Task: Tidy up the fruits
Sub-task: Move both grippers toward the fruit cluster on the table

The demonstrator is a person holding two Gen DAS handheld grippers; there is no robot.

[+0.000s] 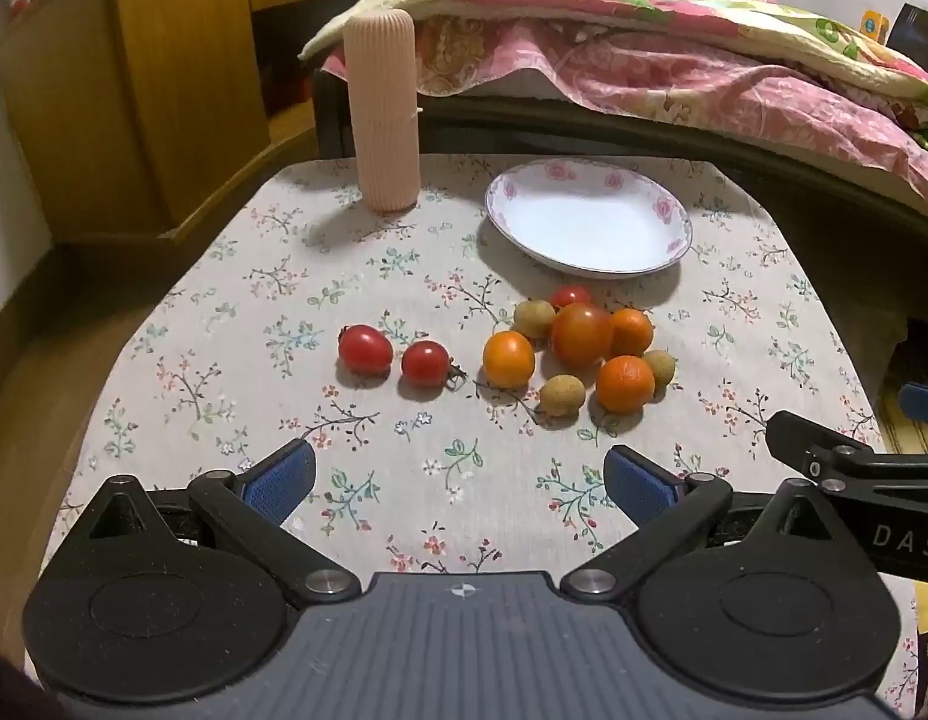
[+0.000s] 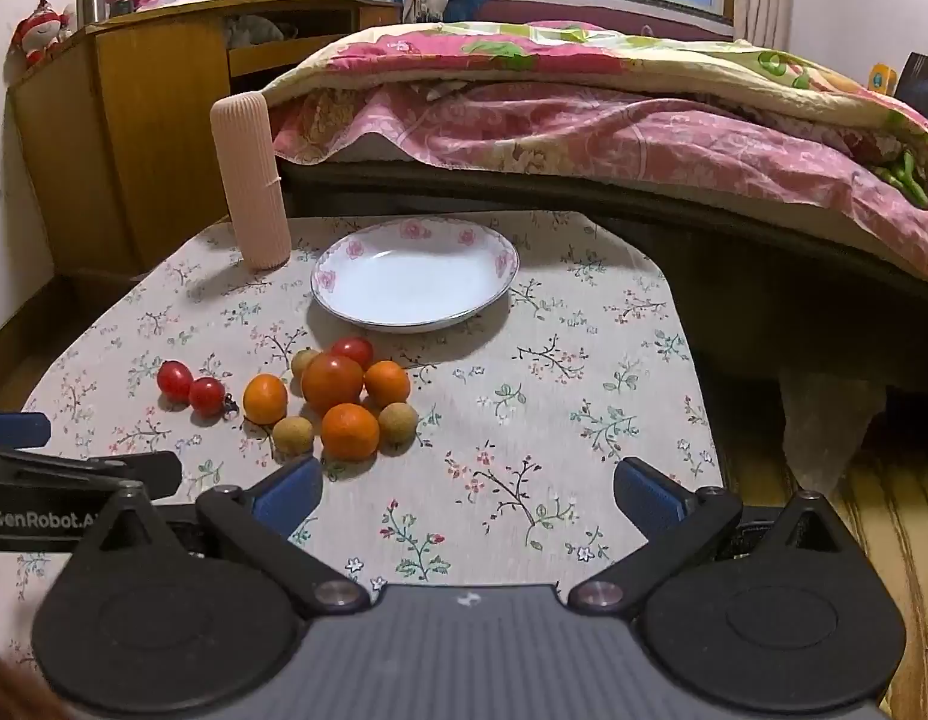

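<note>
A cluster of fruits (image 1: 583, 354) lies on the floral tablecloth: orange tangerines, a large tomato (image 2: 332, 383), brown longans and a small red tomato. Two red cherry tomatoes (image 1: 365, 349) sit apart to the left of the cluster. Behind them stands a white plate (image 1: 589, 222) with a pink rose rim and nothing on it, also visible as the plate (image 2: 416, 273). My left gripper (image 1: 458, 483) hovers open in front of the fruits, nothing between its fingers. My right gripper (image 2: 466, 495) is open too, to the right of the fruit cluster (image 2: 338, 402).
A tall ribbed pink cylinder (image 1: 383, 114) stands at the table's back left. A bed with a pink floral quilt (image 1: 673, 54) runs behind the table. A wooden cabinet (image 1: 134, 90) is at the left. The table's right edge (image 2: 697, 360) drops to a wooden floor.
</note>
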